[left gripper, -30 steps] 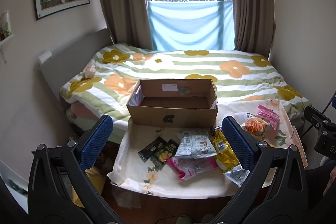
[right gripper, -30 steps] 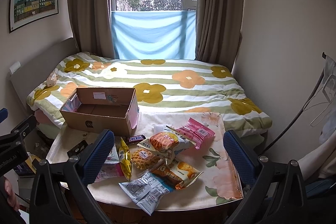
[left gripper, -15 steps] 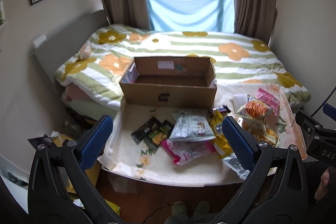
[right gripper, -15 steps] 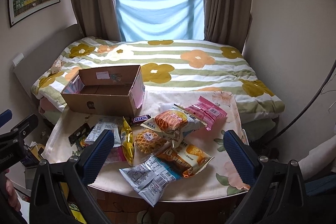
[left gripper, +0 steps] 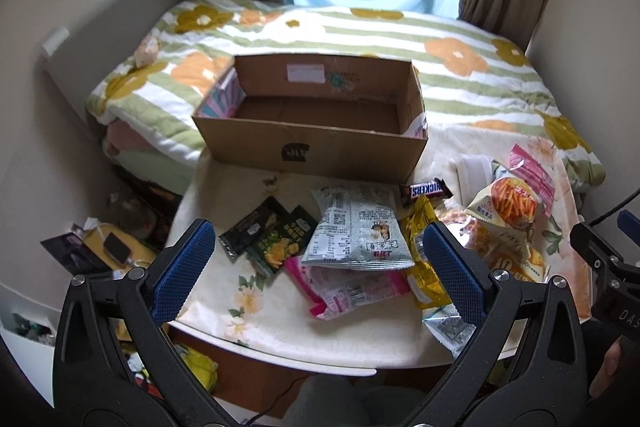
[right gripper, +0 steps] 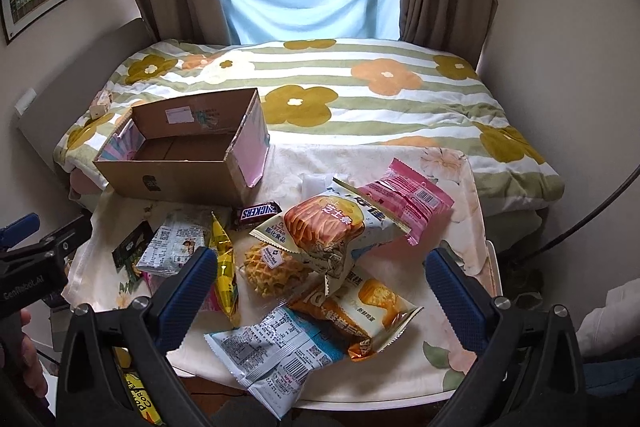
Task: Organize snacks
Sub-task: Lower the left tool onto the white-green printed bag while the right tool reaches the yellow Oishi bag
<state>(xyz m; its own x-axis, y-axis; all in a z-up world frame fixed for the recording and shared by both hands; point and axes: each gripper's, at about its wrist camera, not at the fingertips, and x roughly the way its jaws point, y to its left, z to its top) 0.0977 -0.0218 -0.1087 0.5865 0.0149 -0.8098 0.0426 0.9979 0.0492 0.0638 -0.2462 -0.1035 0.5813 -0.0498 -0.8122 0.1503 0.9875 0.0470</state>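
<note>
**Still nothing in the box: both grippers hovering wide over the snack pile**

Seen from the left wrist, the left gripper (left gripper: 318, 267) is hanging above the near edge of the table (left gripper: 280, 339), fingers spread wide and holding nothing. Directly between its blue pads (left gripper: 182, 271) the grey-white packet (left gripper: 356, 231) is lying flat, its long axis running near to far, roughly in line with the fingers. Two dark packets (left gripper: 268, 231) are sitting just left of it, and a pink packet (left gripper: 352, 291) is poking out from under its near end. The cardboard box (left gripper: 312, 143) is standing empty at the far edge, open top facing up, with bare cloth between it and the pile. That gap looks like free room for a lift and a carry forward.

From the right wrist, the right gripper (right gripper: 320, 291) is likewise gaping and carrying nothing. Below it the snacks are overlapping: an orange crisp bag (right gripper: 328, 231) resting on a waffle packet (right gripper: 272, 267), a blue-white packet (right gripper: 276, 351) overhanging the near rim. The Snickers bar (right gripper: 256, 215) is lying just near the box's right corner. The box is lying far and left of this gripper, so the left gripper seems nearer to it.
</note>
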